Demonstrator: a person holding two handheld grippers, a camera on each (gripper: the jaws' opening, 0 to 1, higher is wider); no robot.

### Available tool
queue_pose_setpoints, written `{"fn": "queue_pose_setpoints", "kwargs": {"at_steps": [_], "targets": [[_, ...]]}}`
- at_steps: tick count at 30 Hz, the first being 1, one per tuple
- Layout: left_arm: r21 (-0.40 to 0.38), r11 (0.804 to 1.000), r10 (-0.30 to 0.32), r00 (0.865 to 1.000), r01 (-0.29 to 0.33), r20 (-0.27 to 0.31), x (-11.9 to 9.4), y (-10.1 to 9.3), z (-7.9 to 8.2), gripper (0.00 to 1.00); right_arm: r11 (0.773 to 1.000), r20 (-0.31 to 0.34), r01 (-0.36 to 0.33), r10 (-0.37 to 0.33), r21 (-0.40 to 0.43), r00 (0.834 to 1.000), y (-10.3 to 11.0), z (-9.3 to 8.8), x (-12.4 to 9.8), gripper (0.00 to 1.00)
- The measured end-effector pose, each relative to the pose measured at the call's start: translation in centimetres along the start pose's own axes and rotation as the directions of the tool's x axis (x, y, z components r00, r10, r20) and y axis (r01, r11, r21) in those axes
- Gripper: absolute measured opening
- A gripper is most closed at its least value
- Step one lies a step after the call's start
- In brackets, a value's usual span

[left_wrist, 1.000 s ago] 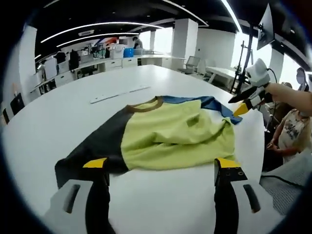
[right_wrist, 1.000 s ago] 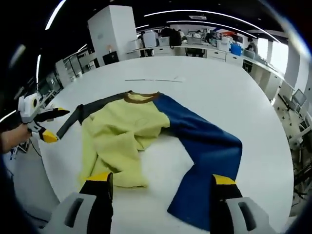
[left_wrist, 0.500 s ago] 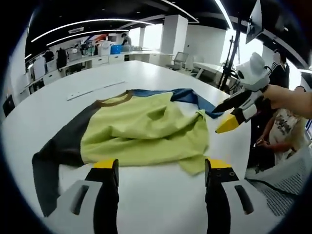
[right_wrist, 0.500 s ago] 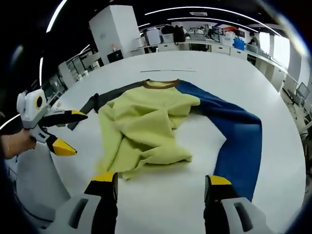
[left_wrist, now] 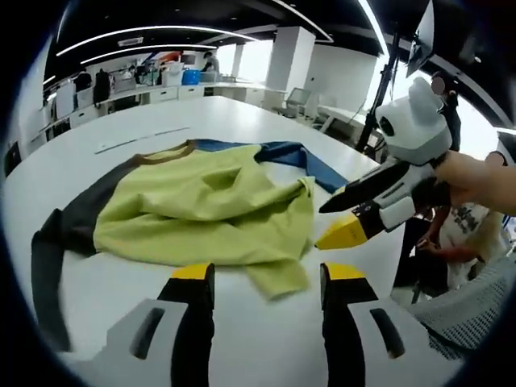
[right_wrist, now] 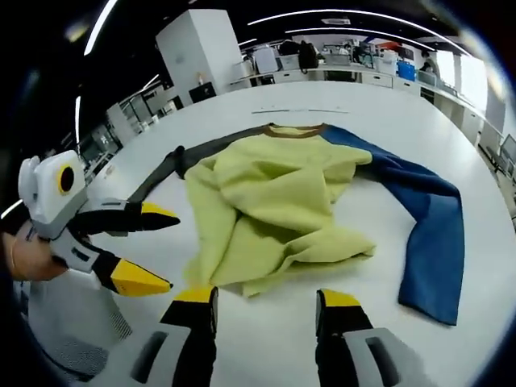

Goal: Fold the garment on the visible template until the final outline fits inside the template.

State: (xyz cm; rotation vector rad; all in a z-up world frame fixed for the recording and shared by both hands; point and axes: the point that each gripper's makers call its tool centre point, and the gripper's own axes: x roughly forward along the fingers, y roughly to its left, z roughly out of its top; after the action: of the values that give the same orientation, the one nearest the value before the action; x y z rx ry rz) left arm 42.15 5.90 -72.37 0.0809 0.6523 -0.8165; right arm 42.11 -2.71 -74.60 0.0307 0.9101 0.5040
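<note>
Two handheld grippers are closing in on a rumpled garment (right_wrist: 274, 210) lying across a white table (right_wrist: 347, 113). Nearest, the right gripper (right_wrist: 266, 300) is standing with jaws spread, empty, just short of the yellow-green hem; beside it, the left gripper (left_wrist: 268, 276) is likewise parted and holding nothing, its yellow tips framing a loose corner of the hem, apparently lined up for a pinch. In the right gripper view the left gripper (right_wrist: 149, 250) is entering from the side, tips apart. Beyond the hem, the bunched yellow-green body (left_wrist: 201, 205) is heaped over itself, the grey sleeve (left_wrist: 60, 242) trailing one way and the blue sleeve (right_wrist: 431, 234) curving off the other. No template outline is discernible. Bare tabletop is lying open past the brown collar (right_wrist: 294, 131), leaving room for spreading; the near table edge is close.
</note>
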Motion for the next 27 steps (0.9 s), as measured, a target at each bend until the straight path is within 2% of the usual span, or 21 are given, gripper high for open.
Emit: {"fn": "queue_pose_setpoints", "kwargs": {"at_steps": [8, 11, 15, 17, 22, 27], "targets": [[0.041, 0.999, -0.013, 1.000, 0.014, -0.024, 1.0, -1.2, -1.0, 0.33, 0.999, 0.004, -0.005, 0.005, 0.045, 1.000, 0.4, -0.5, 0.3, 0.23], [0.041, 0.999, -0.014, 0.999, 0.016, -0.030, 1.4, -1.7, -1.4, 0.31, 0.999, 0.006, -0.009, 0.008, 0.047, 1.000, 0.7, -0.6, 0.6, 0.20], [0.027, 1.000, 0.006, 0.999, -0.005, -0.039, 1.7, -1.4, -1.7, 0.28, 0.999, 0.012, -0.009, 0.009, 0.045, 1.000, 1.0, -0.5, 0.8, 0.15], [-0.021, 0.999, 0.026, 0.998, -0.027, -0.061, 2.0, -1.1, -2.2, 0.29, 0.999, 0.016, -0.008, 0.007, 0.044, 1.000, 1.0, -0.5, 0.8, 0.13], [-0.022, 0.998, 0.052, 0.997, -0.054, -0.051, 2.0, -1.0, -2.1, 0.28, 0.999, 0.016, 0.005, -0.006, 0.039, 1.000, 0.7, -0.4, 1.0, 0.09], [-0.024, 0.996, 0.090, 0.994, -0.091, -0.060, 1.9, -0.5, -2.3, 0.19, 0.999, 0.022, 0.006, -0.007, 0.041, 1.000, 1.0, -0.3, 1.3, 0.06]]}}
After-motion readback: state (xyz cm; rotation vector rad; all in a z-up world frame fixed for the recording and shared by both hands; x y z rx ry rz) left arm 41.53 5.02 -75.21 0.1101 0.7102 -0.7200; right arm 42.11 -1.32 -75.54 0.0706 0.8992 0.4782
